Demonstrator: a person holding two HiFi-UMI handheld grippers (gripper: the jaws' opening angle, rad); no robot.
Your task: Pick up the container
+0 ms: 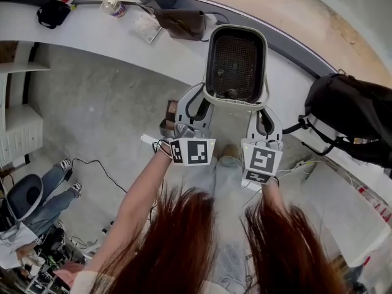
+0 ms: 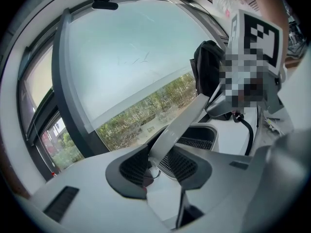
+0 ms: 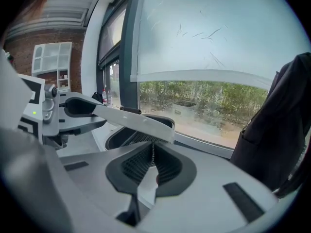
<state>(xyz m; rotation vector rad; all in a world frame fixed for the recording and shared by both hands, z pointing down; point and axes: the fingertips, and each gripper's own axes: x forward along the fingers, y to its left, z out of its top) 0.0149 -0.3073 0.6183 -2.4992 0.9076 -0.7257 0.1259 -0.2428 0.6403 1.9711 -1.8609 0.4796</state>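
Observation:
The container (image 1: 236, 63) is a pale-rimmed bin with a dark mesh inside, seen from above in the head view, in front of the white counter. My left gripper (image 1: 196, 103) holds its near left corner. In the left gripper view the pale rim (image 2: 182, 123) runs slanting between the two dark pads (image 2: 131, 171), which press on it. My right gripper (image 1: 264, 120) is at the near right corner. Its pads (image 3: 167, 166) are closed together on the thin wall under the rim (image 3: 138, 123).
A white counter (image 1: 92, 38) runs along a big window and carries a brown bag (image 1: 184, 23), a can (image 1: 112, 6) and a black pouch (image 1: 52, 12). A black backpack (image 1: 352, 121) sits at the right. A seated person's legs (image 1: 52, 188) and cables are on the floor at the left.

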